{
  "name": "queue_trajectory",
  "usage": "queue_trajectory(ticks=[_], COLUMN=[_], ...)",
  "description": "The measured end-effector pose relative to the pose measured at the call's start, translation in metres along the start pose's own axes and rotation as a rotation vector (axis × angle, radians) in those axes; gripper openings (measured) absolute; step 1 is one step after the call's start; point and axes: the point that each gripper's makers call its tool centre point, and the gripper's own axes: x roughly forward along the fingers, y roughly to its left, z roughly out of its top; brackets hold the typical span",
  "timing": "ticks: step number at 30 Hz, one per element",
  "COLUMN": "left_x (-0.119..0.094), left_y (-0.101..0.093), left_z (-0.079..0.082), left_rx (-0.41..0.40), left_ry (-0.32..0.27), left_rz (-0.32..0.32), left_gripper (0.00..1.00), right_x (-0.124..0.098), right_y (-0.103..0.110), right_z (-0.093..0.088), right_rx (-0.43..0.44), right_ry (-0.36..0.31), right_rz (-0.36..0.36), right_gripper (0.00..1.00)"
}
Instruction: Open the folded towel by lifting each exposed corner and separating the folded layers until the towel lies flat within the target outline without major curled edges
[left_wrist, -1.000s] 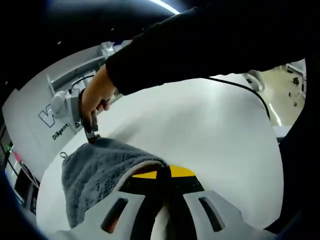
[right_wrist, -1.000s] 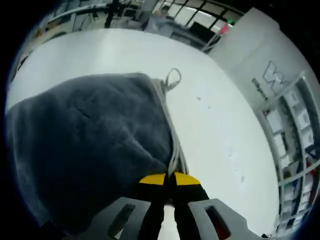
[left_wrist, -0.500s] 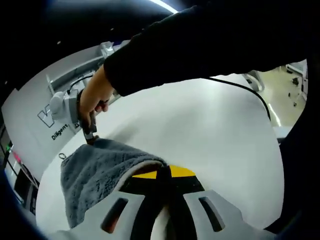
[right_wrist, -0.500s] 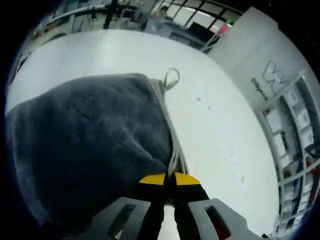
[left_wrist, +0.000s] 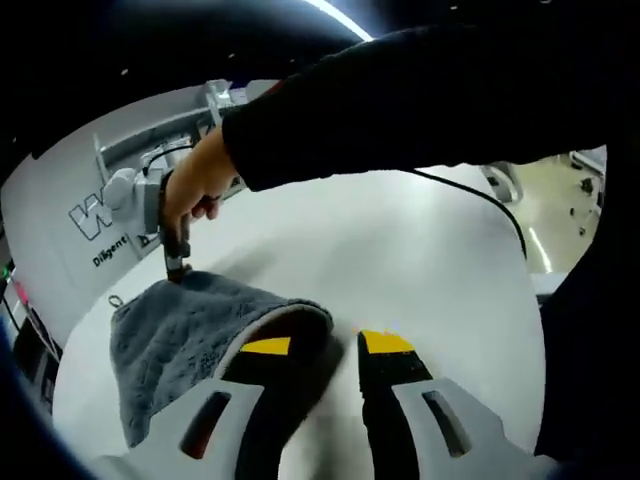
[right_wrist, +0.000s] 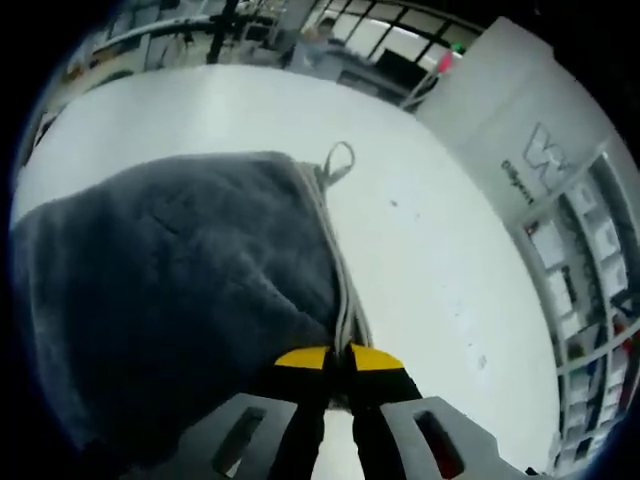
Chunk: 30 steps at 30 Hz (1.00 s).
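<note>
A grey fluffy towel (left_wrist: 180, 330) lies folded on the white table (left_wrist: 420, 260), its hanging loop (left_wrist: 115, 300) at the far left corner. My left gripper (left_wrist: 325, 345) stands open at the towel's near corner, the rounded fold resting against its left jaw. A hand (left_wrist: 195, 190) holds my right gripper (left_wrist: 175, 262) down on the far corner. In the right gripper view the towel (right_wrist: 170, 270) spreads left, its pale stacked edges run up to the loop (right_wrist: 338, 160), and my right gripper (right_wrist: 338, 357) is shut on those edges.
A dark sleeve (left_wrist: 420, 110) crosses above the table. A black cable (left_wrist: 490, 195) trails over the right side. A white panel with lettering (left_wrist: 80, 215) stands behind the table, also (right_wrist: 530, 170). Bare tabletop (right_wrist: 430, 230) stretches right of the towel.
My left gripper has opened, letting go of the towel's near corner, which has dropped back. The right gripper stays shut on the far corner.
</note>
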Motion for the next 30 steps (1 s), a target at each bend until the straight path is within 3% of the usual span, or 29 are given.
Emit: queue_trajectory(ticks=[5,7,8,11,13,16,19,21,24,28,30], left_x=[-0.015,-0.025,-0.029,-0.038,-0.046,-0.059,-0.070,-0.076,-0.084,-0.095,-0.097], left_y=[0.004,0.004,0.007,0.016,0.026,0.051,0.077,0.094,0.111,0.130,0.134], left_z=[0.016,0.030,0.036,0.044,0.050,0.054,0.050,0.044,0.037,0.032,0.032], left_rx=[-0.018,-0.019,-0.022,-0.028,-0.025,-0.047,-0.068,-0.084,-0.102,-0.130,-0.140], left_ry=[-0.069,-0.130,-0.160,-0.197,-0.217,-0.232,-0.237,-0.230,-0.223,-0.223,-0.229], left_rz=[0.019,0.025,0.038,0.068,0.099,0.170,0.222,0.253,0.292,0.337,0.345], left_gripper=[0.61,0.72,0.78,0.92,0.98,1.00,1.00,1.00,1.00,1.00,1.00], right_x=[-0.002,-0.003,-0.007,-0.015,-0.021,-0.032,-0.049,-0.064,-0.082,-0.104,-0.114], right_y=[-0.015,-0.023,-0.037,-0.055,-0.066,-0.079,-0.092,-0.104,-0.110,-0.107,-0.101], right_z=[0.003,0.005,0.006,0.010,0.010,0.013,0.014,0.022,0.022,0.023,0.020], right_rx=[0.013,0.001,0.008,0.030,0.054,0.104,0.148,0.161,0.195,0.231,0.303], right_ry=[-0.020,-0.030,-0.033,-0.067,-0.081,-0.125,-0.159,-0.234,-0.275,-0.338,-0.385], right_rz=[-0.037,-0.071,-0.133,-0.186,-0.218,-0.261,-0.330,-0.397,-0.461,-0.502,-0.508], right_gripper=[0.21,0.37,0.44,0.68,0.81,0.99,1.00,1.00,1.00,1.00,1.00])
